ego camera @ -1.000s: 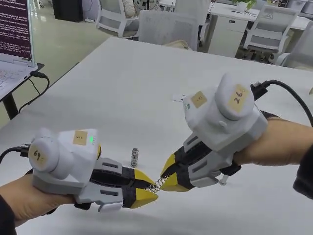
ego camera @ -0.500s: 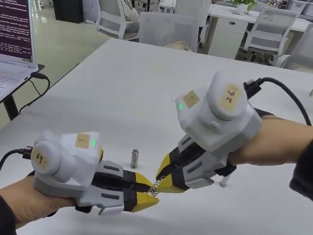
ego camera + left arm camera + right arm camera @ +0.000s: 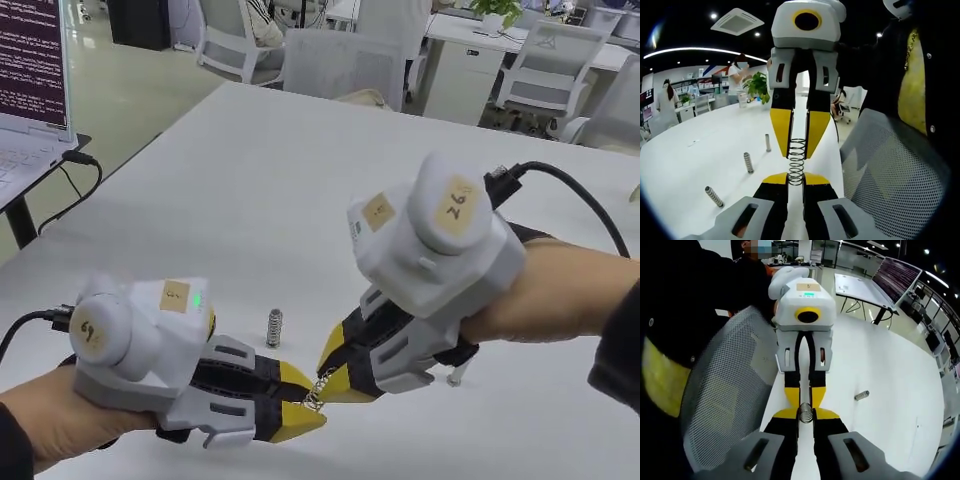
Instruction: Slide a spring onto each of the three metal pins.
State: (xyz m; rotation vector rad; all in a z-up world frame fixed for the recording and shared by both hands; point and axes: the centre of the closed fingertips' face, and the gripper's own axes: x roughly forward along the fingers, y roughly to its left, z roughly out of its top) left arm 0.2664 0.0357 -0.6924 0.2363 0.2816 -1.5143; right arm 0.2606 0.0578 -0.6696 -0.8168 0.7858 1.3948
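Two hand-held grippers with black jaws and yellow tips meet near the near edge of the white worktop (image 3: 250, 190). The left gripper (image 3: 303, 400) is pressed together on one end of a small coiled steel spring (image 3: 316, 387). The right gripper (image 3: 328, 374) pinches the other end, so the spring bridges the two claws and appears to hang clear of the worktop. Its long axis runs from tip to tip, close to level and roughly along the near edge.

In the left gripper view, three upright pins stand in a row on the far side of the claws. They are a spring-covered metal pin (image 3: 714, 196), a second spring-covered pin (image 3: 748, 162), and, farthest along the row, a bare grey metal pin (image 3: 767, 142). That bare pin is probably the thin pin (image 3: 456, 374) just beside the right gripper in the head view, which would make the right hand the nearer one.

The spring lies crosswise to the bare pin's upright axis. It would need turning on end, with one claw letting go, before it can slide down.
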